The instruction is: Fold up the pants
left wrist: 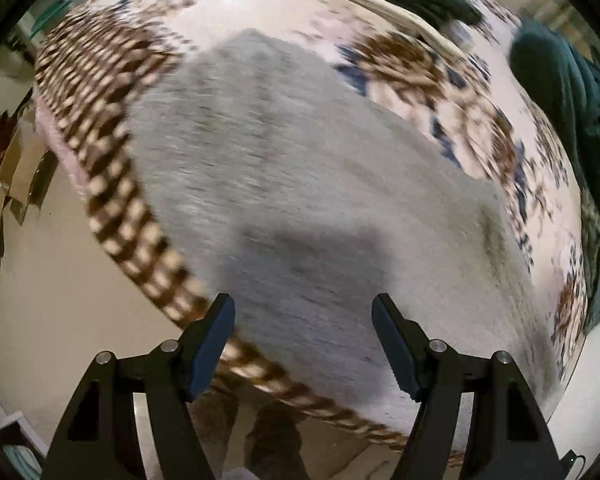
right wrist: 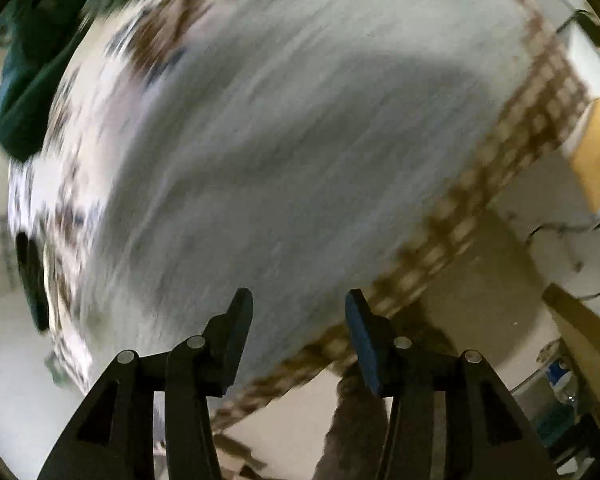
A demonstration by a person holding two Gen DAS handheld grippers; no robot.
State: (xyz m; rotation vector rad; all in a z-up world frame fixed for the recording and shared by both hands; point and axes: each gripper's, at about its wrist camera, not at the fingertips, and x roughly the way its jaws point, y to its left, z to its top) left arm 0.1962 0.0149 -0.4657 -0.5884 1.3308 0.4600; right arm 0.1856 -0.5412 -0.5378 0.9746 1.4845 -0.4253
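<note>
I see the gray pants spread flat on the bed, reaching its near edge. My left hand-held gripper and right hand-held gripper hover wide open, empty. Soft, light, floppy cloth, I judge; I'd pinch hem corners.

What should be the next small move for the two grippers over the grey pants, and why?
Probably lower both grippers to the near edge of the grey pants and pinch it. The left gripper and the right gripper are both open and hold nothing, and the pants lie spread flat on the patterned blanket. Both views are blurred by motion, so the exact edge is hard to judge.
</note>
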